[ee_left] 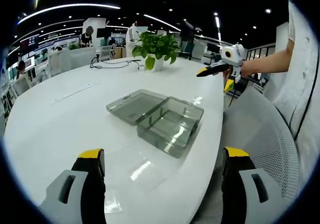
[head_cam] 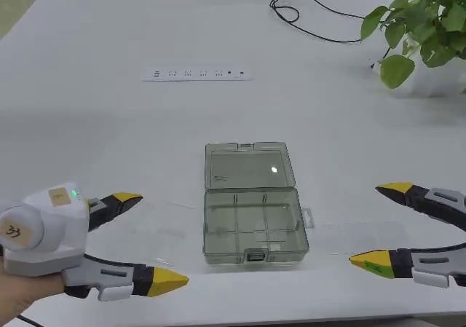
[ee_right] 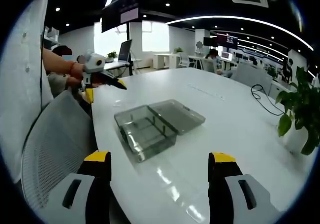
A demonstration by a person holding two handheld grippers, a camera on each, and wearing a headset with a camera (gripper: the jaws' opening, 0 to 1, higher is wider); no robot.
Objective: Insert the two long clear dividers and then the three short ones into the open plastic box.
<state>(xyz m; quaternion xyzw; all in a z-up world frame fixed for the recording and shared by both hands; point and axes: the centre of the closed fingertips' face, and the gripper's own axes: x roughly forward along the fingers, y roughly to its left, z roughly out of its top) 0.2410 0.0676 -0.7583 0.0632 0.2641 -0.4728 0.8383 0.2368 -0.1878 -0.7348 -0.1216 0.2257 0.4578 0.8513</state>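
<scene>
The open plastic box sits mid-table, its lid lying flat behind it (toward the power strip). The left gripper and right gripper flank it, well apart, both spread wide and empty.

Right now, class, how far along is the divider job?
Done: the box lies open. In hand: nothing; the left tool and right tool hang open beside it. To do: clear dividers lie on the table; I cannot tell whether any are in the box.

Left gripper, right gripper — jaws spread
</scene>
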